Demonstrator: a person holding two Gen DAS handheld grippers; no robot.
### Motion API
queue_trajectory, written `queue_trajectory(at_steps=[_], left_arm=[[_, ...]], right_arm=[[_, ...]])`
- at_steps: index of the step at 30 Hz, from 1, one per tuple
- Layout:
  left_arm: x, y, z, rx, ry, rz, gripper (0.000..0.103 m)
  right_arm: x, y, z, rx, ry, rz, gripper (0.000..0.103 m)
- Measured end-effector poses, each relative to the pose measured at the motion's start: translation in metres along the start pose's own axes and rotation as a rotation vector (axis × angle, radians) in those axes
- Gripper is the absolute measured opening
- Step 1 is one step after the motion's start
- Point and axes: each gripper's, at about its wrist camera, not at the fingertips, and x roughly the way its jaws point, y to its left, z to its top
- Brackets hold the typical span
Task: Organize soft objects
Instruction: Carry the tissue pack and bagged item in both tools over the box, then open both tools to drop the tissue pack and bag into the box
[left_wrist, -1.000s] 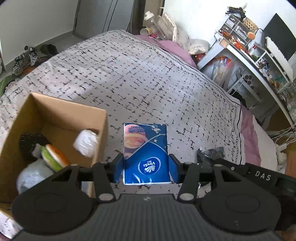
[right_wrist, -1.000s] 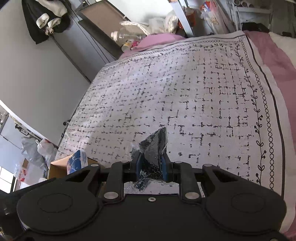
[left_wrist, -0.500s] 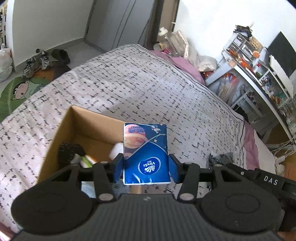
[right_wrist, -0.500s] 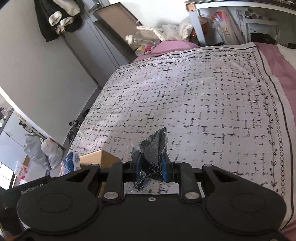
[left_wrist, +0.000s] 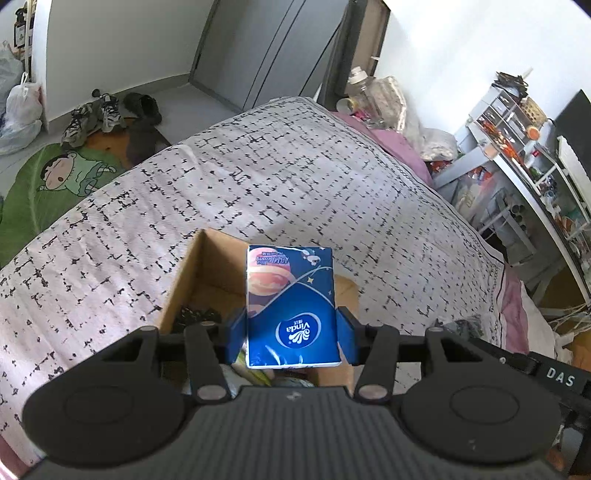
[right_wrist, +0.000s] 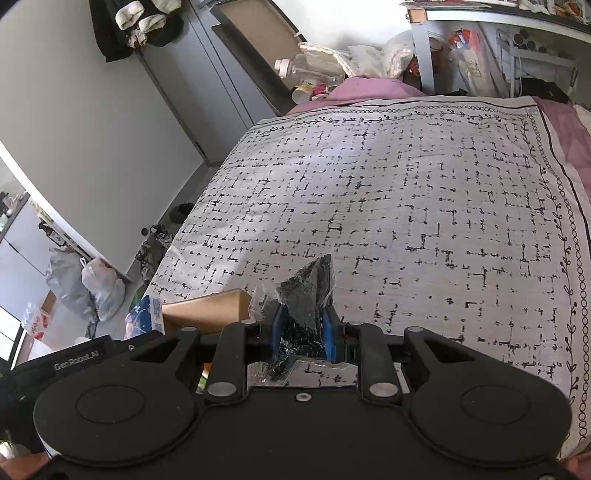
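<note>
My left gripper (left_wrist: 291, 325) is shut on a blue Vinda tissue pack (left_wrist: 291, 306) and holds it above the open cardboard box (left_wrist: 207, 266) on the bed. The box holds a dark item (left_wrist: 195, 315) and other things, mostly hidden by the gripper. My right gripper (right_wrist: 301, 321) is shut on a clear plastic bag with dark fabric inside (right_wrist: 306, 291), held above the bed just right of the box's corner (right_wrist: 207, 310). The tissue pack shows in the right wrist view (right_wrist: 144, 319) too.
The bed carries a white blanket with black marks (left_wrist: 295, 177). Shoes (left_wrist: 92, 114) and a green mat (left_wrist: 55, 181) lie on the floor to the left. A cluttered desk (left_wrist: 524, 162) stands to the right. Plastic bags (right_wrist: 92, 288) sit on the floor.
My left gripper has moved left with the tissue pack, from beside the box to above it. My right gripper has moved left too, and the box corner now shows in its view.
</note>
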Motion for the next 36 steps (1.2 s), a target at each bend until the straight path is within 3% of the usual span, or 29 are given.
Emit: queue_trajectory(at_steps=[21, 22, 25, 36], left_arm=[[0.007, 0.04, 0.011, -0.072, 0.023, 0.005, 0.056], [0.006, 0.04, 0.011, -0.07, 0.025, 0.005, 0.057], [0.004, 0.038, 0.012, -0.065, 0.032, 0.004, 0.059], [-0.011, 0.023, 0.01, -0.038, 0.039, -0.001, 0.07]], right_arm=[[0.024, 0.067, -0.005, -0.06, 0.046, 0.038, 0.024], [0.025, 0.07, -0.006, -0.065, 0.056, 0.047, 0.026], [0.022, 0.075, -0.007, -0.065, 0.066, 0.05, 0.055], [-0.008, 0.051, -0.011, -0.044, 0.038, 0.011, 0.056]])
